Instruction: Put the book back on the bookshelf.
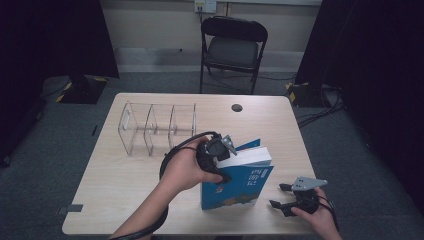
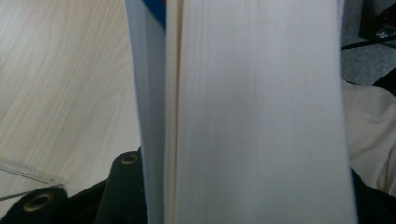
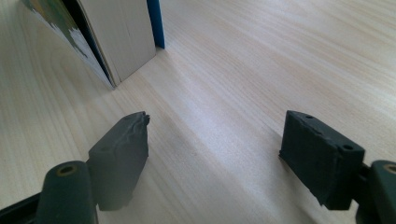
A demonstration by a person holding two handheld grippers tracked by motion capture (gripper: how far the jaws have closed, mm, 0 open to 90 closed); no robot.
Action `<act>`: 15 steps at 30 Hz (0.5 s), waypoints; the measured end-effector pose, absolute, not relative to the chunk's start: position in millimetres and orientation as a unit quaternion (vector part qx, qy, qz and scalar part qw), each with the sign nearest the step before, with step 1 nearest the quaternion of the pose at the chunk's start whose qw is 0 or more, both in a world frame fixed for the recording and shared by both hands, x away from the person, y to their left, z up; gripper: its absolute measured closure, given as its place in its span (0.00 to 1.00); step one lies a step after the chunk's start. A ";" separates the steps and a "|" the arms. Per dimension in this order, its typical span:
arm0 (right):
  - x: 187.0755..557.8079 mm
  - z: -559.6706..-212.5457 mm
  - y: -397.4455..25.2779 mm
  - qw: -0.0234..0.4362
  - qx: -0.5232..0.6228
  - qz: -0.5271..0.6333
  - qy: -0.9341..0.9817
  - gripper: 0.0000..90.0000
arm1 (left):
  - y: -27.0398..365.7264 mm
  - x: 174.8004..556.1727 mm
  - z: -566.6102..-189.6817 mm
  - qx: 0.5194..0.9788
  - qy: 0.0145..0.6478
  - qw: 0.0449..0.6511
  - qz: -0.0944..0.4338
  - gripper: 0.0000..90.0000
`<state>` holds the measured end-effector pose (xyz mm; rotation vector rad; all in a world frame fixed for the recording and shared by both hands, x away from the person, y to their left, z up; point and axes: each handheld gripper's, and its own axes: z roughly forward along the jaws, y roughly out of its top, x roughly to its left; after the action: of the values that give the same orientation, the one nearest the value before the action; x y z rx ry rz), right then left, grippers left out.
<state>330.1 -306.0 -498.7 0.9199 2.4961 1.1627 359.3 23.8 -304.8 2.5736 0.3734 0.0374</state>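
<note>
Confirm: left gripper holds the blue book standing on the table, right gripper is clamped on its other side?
Not quite. The left gripper does hold the blue book standing on the table, but the right gripper is open and apart from it, as the high view shows.

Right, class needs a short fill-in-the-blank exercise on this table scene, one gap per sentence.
1. The left gripper is shut on a ____ book.
2. The right gripper has its jaws ____.
3. The clear acrylic rack stands on the ____.
4. Beyond the table stands a black folding ____.

Missing words: blue; open; table; chair
</note>
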 end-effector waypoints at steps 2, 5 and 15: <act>330.0 -498.7 -305.9 0.120 0.315 0.397 0.854 0.25 | 23.9 359.7 -304.8 0.953 0.144 0.266 0.013 0.59; 329.7 -498.7 -305.4 0.120 0.315 0.396 0.854 0.25 | 23.2 358.8 -304.5 0.953 0.150 0.262 0.014 0.60; 329.1 -498.7 -304.7 0.121 0.314 0.395 0.855 0.26 | 20.3 354.5 -303.9 0.958 0.151 0.243 0.010 0.58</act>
<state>329.1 -304.7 -498.7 0.9162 2.4974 1.1525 354.5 20.3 -303.9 2.6192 0.4128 0.0280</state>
